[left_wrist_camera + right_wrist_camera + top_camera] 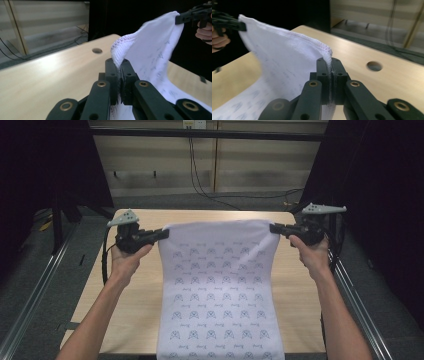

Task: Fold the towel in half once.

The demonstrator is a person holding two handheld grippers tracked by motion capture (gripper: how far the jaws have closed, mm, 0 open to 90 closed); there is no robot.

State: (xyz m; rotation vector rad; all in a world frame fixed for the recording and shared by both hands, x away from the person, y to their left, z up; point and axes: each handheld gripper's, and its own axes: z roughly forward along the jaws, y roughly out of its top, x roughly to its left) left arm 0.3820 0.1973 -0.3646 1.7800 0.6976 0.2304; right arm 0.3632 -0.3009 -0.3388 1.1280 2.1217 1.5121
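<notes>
Cloth (220,290), white with a small repeated print, is stretched between the two grippers over the table (135,310). Its far edge is lifted off the wood and held taut at both corners, while the rest slopes down toward the person and lies along the middle of the table, running over the near edge at the bottom of the high view.

The left gripper (162,234) has its fingers clamped on the far left corner of the cloth. In the left gripper view the two black fingers (112,75) stand together with the stitched hem (120,47) pinched between them, the fabric rising from the grip and sweeping off to the other gripper at upper right.

The right gripper (274,228) is clamped on the far right corner in the same way. In the right gripper view the hem (312,40) runs straight into the closed fingers (323,75), and the cloth spreads away to the left, where the other hand holds its corner.

Both grippers point inward toward each other, level, with the hands (127,260) coming up from below. A round hole (374,66) in the tabletop lies just beside the right grip. Cables (200,175) trail along the floor beyond the table.
</notes>
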